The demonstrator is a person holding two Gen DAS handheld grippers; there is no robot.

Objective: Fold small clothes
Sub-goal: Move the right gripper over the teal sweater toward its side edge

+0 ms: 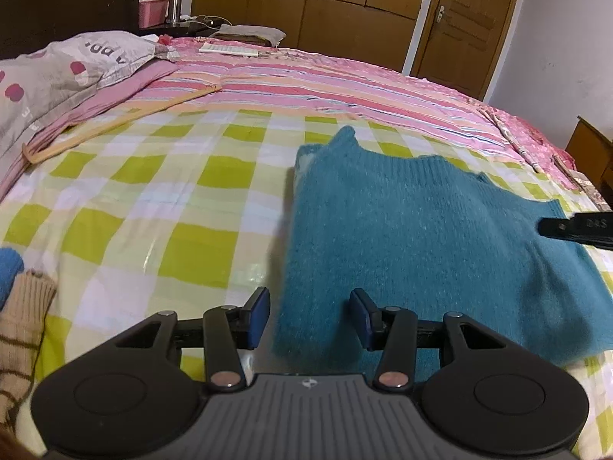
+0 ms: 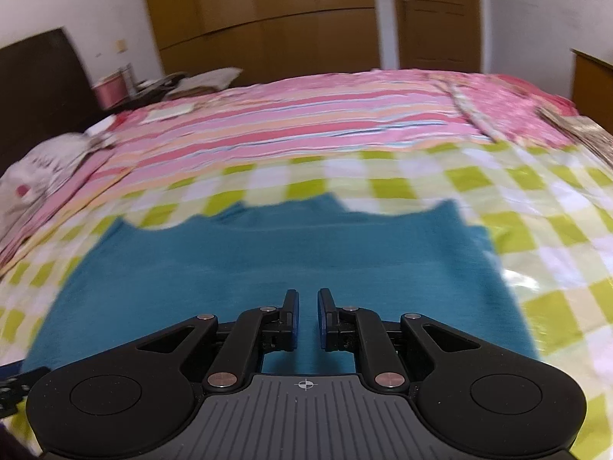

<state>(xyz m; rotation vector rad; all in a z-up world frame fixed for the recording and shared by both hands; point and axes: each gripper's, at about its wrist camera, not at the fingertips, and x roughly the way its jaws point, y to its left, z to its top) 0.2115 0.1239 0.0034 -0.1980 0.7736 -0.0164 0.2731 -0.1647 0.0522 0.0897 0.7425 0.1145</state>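
Note:
A teal knitted sweater [image 1: 421,237] lies flat on the green-and-white checked sheet [image 1: 153,199], with a folded edge along its left side. My left gripper [image 1: 310,303] hovers low over the sweater's near left edge. It is open, and the edge lies below the gap without being pinched. The tip of my right gripper [image 1: 574,228] shows over the sweater's right side. In the right wrist view the right gripper [image 2: 308,299] hangs above the middle of the sweater [image 2: 268,260]. Its blue pads [image 2: 294,318] stand a narrow gap apart with nothing between them.
A beige striped knit [image 1: 23,326] and a blue garment [image 1: 7,272] lie at the near left. A wooden hanger [image 1: 115,126] and a pillow [image 1: 57,69] are at the far left, on a pink striped quilt [image 1: 345,88]. Wardrobe and door stand behind.

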